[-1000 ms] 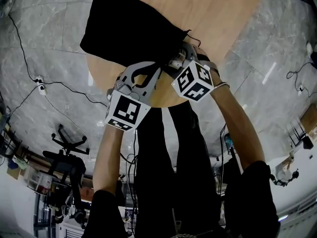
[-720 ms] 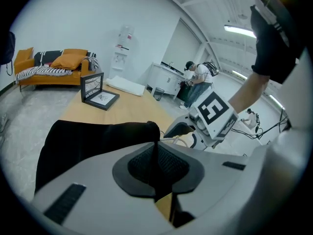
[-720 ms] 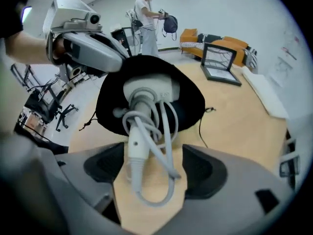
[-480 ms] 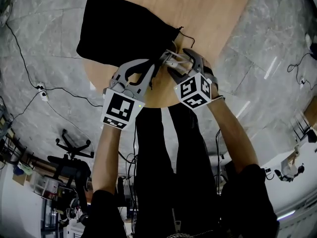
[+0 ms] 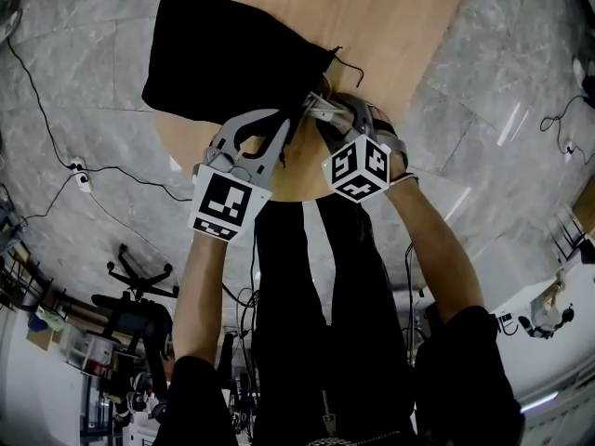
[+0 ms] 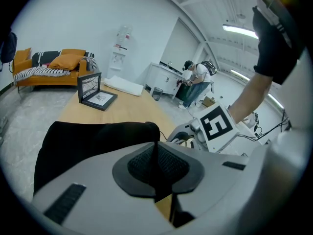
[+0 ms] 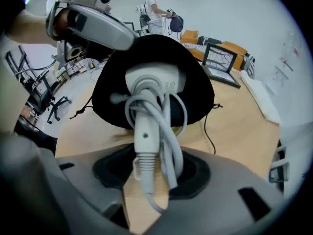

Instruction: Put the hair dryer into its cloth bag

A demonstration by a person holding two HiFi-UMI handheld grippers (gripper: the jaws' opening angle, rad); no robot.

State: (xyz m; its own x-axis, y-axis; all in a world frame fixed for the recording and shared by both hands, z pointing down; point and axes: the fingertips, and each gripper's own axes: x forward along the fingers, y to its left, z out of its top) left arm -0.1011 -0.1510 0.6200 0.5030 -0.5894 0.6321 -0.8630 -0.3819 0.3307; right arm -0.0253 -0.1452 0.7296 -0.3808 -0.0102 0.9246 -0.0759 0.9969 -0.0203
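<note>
A black cloth bag (image 5: 232, 54) lies on the round wooden table (image 5: 400, 26), its mouth toward me. My left gripper (image 5: 299, 121) is shut on the edge of the bag (image 6: 88, 146) at the mouth. The white hair dryer (image 7: 151, 82) has its head inside the bag's opening (image 7: 195, 97). Its handle, wound with white cord, sticks out toward me. My right gripper (image 7: 151, 175) points steeply down with its jaws closing on that handle and cord, and both fill the gap between the pads. In the head view the dryer (image 5: 325, 111) shows between both grippers, with the right gripper (image 5: 332, 126) close beside the left.
A black picture frame (image 6: 95, 92) and a white folded item (image 6: 124, 85) lie on the far part of the table. The near table edge (image 5: 279, 189) runs just under my grippers. A person (image 6: 195, 77) stands in the background, with an orange sofa (image 6: 54, 65) beyond.
My right gripper has tipped further downward and shifted slightly over the dryer's handle at the bag's mouth. The left gripper has kept its hold on the bag.
</note>
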